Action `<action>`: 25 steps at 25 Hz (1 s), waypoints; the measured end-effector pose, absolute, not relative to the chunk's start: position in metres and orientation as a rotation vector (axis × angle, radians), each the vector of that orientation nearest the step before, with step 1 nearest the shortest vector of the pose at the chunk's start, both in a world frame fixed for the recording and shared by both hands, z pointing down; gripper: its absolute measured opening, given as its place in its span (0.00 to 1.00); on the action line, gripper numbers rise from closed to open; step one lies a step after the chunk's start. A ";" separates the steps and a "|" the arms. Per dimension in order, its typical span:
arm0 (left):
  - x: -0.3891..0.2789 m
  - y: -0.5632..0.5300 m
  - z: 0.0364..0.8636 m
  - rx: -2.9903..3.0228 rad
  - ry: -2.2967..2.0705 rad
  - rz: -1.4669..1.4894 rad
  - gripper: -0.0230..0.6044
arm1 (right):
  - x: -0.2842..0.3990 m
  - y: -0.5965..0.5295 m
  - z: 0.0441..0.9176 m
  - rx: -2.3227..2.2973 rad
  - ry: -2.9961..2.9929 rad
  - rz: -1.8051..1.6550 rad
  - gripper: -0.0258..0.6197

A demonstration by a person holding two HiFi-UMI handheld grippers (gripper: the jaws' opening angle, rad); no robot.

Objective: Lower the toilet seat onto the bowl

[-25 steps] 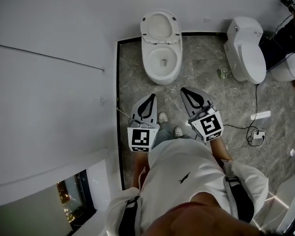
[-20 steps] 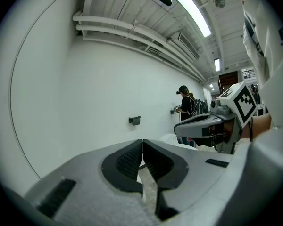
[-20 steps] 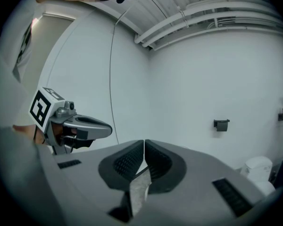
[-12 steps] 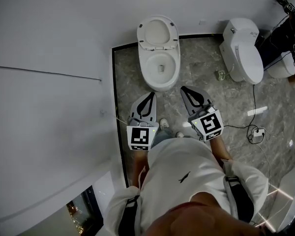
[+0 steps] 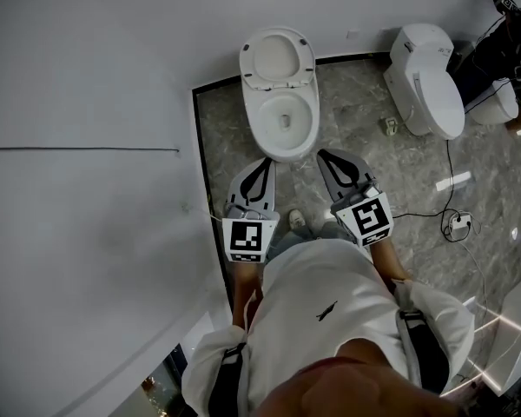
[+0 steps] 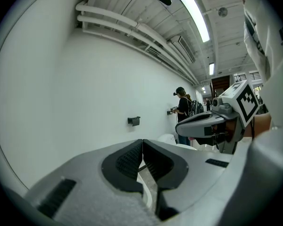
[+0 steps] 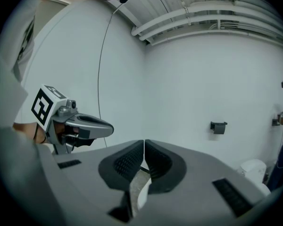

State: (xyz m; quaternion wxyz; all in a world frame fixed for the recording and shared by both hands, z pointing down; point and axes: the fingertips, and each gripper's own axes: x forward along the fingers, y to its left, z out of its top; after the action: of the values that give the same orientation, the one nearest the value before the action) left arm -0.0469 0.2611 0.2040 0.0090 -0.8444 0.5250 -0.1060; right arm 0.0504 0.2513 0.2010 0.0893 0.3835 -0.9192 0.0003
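In the head view a white toilet stands against the far wall, its seat (image 5: pixel 278 57) raised upright over the open bowl (image 5: pixel 251 125). My left gripper (image 5: pixel 262 162) and right gripper (image 5: pixel 322 155) are side by side just short of the bowl's front rim, pointing at it without touching. Both are shut with nothing between the pads. The left gripper view shows its jaws (image 6: pixel 142 143) shut, with the right gripper (image 6: pixel 208 122) alongside. In the right gripper view the jaws (image 7: pixel 144 143) are shut as well, the left gripper (image 7: pixel 82 123) beside them.
A second white toilet (image 5: pixel 427 81) with its lid down stands to the right. Cables and a power strip (image 5: pixel 457 224) lie on the marble floor (image 5: pixel 373 129) at right. A white wall (image 5: pixel 95 102) runs along the left. A paper holder (image 7: pixel 219 127) hangs on the wall. A person (image 6: pixel 183 108) stands far off.
The person has stepped forward, so the toilet lies closer to both grippers. Both grippers stayed shut and side by side.
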 end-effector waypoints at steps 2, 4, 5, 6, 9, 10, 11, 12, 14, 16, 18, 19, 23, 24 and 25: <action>-0.049 0.257 0.204 -2.643 1.633 -0.335 0.08 | 0.048 0.249 0.200 1.154 -2.733 0.002 0.09; -0.049 0.255 0.204 -2.651 1.626 -0.334 0.08 | 0.048 0.248 0.202 1.161 -2.726 0.013 0.09; -0.049 0.254 0.205 -2.657 1.621 -0.333 0.08 | 0.048 0.248 0.204 1.161 -2.721 0.016 0.09; -0.049 0.253 0.206 -2.662 1.616 -0.333 0.08 | 0.048 0.247 0.205 1.161 -2.714 0.016 0.09; -0.052 0.247 0.211 -2.674 1.609 -0.340 0.08 | 0.045 0.239 0.209 1.163 -2.698 0.021 0.09; -0.053 0.244 0.213 -2.677 1.608 -0.339 0.08 | 0.043 0.237 0.210 1.163 -2.701 0.022 0.09; -0.053 0.241 0.213 -2.680 1.607 -0.339 0.08 | 0.042 0.233 0.210 1.163 -2.707 0.021 0.09; -0.053 0.238 0.213 -2.679 1.606 -0.340 0.08 | 0.042 0.230 0.209 1.164 -2.712 0.019 0.09; -0.054 0.231 0.211 -2.674 1.607 -0.344 0.08 | 0.040 0.221 0.207 1.165 -2.718 0.016 0.09; -0.057 0.222 0.210 -2.666 1.615 -0.345 0.08 | 0.039 0.211 0.208 1.161 -2.717 0.019 0.09; -0.061 0.212 0.211 -2.657 1.625 -0.344 0.08 | 0.035 0.200 0.211 1.154 -2.714 0.021 0.09; -0.064 0.206 0.211 -2.653 1.629 -0.343 0.08 | 0.033 0.194 0.212 1.150 -2.719 0.016 0.09; -0.072 0.181 0.213 -2.646 1.645 -0.348 0.08 | 0.023 0.167 0.211 1.136 -2.738 0.006 0.09; -0.074 0.174 0.214 -2.647 1.647 -0.350 0.08 | 0.020 0.160 0.212 1.134 -2.739 0.006 0.09; -0.076 0.167 0.215 -2.648 1.648 -0.351 0.08 | 0.018 0.153 0.213 1.133 -2.739 0.007 0.09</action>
State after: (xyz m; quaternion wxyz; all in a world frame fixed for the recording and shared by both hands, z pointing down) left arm -0.0756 0.1669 0.2155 0.0016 -0.8436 0.5251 -0.1118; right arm 0.0185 0.1526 0.2129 0.0885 0.3806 -0.9205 0.0025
